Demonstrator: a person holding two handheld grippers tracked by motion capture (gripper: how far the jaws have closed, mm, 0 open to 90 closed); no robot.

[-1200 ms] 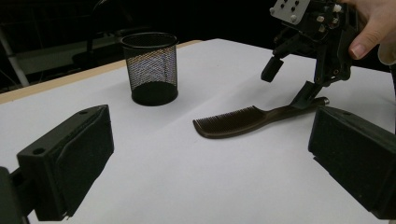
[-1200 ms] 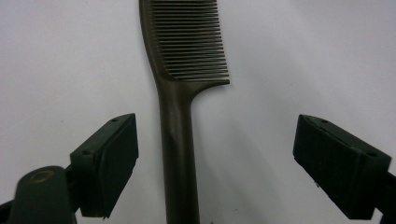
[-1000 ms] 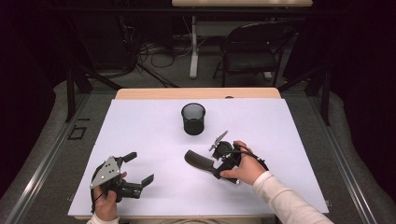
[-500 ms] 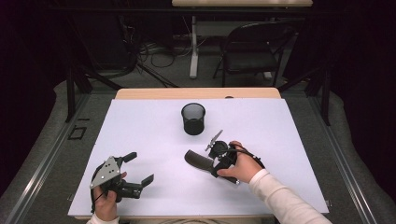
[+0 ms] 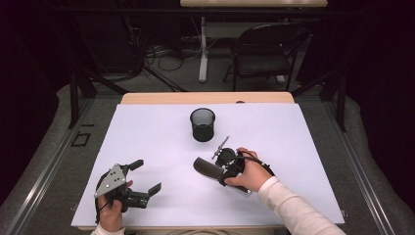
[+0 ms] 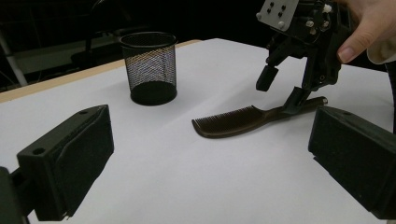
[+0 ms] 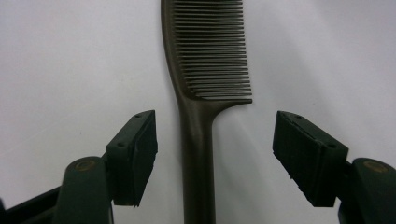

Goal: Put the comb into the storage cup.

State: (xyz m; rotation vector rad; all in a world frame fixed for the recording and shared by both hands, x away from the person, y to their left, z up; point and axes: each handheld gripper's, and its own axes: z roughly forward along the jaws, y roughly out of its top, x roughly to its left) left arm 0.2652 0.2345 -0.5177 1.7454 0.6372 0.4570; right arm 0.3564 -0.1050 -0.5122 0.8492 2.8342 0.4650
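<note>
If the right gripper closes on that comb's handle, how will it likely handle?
The comb looks like thin rigid plastic, so probably light and stiff. Lying flat on the white table, it shouldn't roll. Its smooth, narrow handle between the open right gripper might slip or pivot.

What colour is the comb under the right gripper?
Dark brown; the comb shows best in the right gripper view.

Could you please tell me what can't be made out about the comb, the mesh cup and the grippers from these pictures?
- Comb: its tooth end and handle end are cut off by the right gripper view's edges; in the high view the right gripper covers its handle.
- Mesh pen cup: whether anything lies inside; mesh and shadow hide it.
- Left gripper: its handle, wrapped by the left hand.
</note>
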